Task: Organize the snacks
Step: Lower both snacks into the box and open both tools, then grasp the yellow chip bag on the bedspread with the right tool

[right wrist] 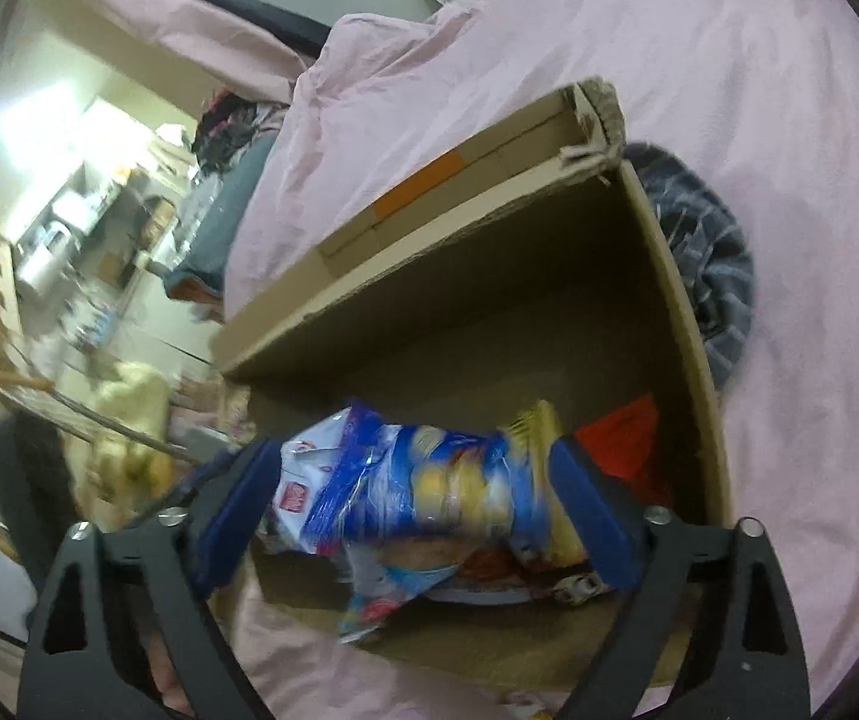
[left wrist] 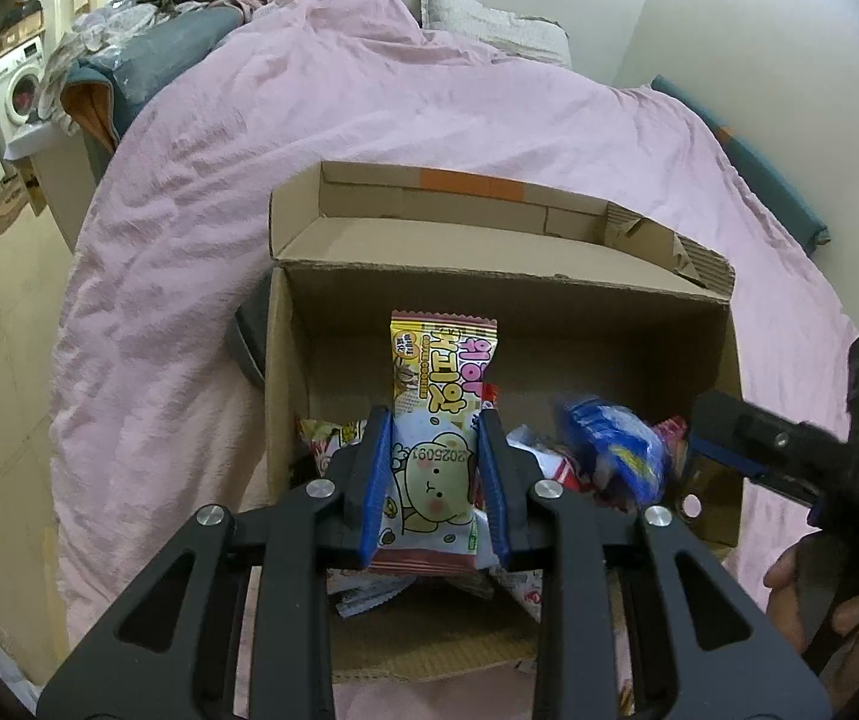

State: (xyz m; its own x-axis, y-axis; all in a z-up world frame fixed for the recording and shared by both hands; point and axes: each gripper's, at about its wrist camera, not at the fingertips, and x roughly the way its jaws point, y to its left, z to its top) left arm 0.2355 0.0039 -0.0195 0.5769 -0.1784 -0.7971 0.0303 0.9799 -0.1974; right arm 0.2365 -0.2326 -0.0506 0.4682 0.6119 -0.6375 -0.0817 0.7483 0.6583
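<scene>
a pink duvet [left wrist: 321,120] covers the bed, and an open cardboard box [left wrist: 285,360] rests on it with its flaps folded outward. a dark patterned cloth [right wrist: 705,252] lies on the duvet against the box's outer wall, seen from the right wrist.

inside the box lie several snack packets [left wrist: 555,462] in a loose heap on the bottom. the left gripper [left wrist: 432,420] is tilted down into the box, its blue pads narrow and pressed on both sides of a cookie packet [left wrist: 438,396] with a cartoon face, which stands upright above the heap. the right gripper [right wrist: 417,462] reaches into the box from the other side, a hand [left wrist: 837,600] on its handle. its jaws stand wide, and a blue and yellow snack bag [right wrist: 429,480] lies blurred between them over the heap; one pad is near its yellow end, the other stands just beside its white end, and i cannot tell whether either still touches it.
</scene>
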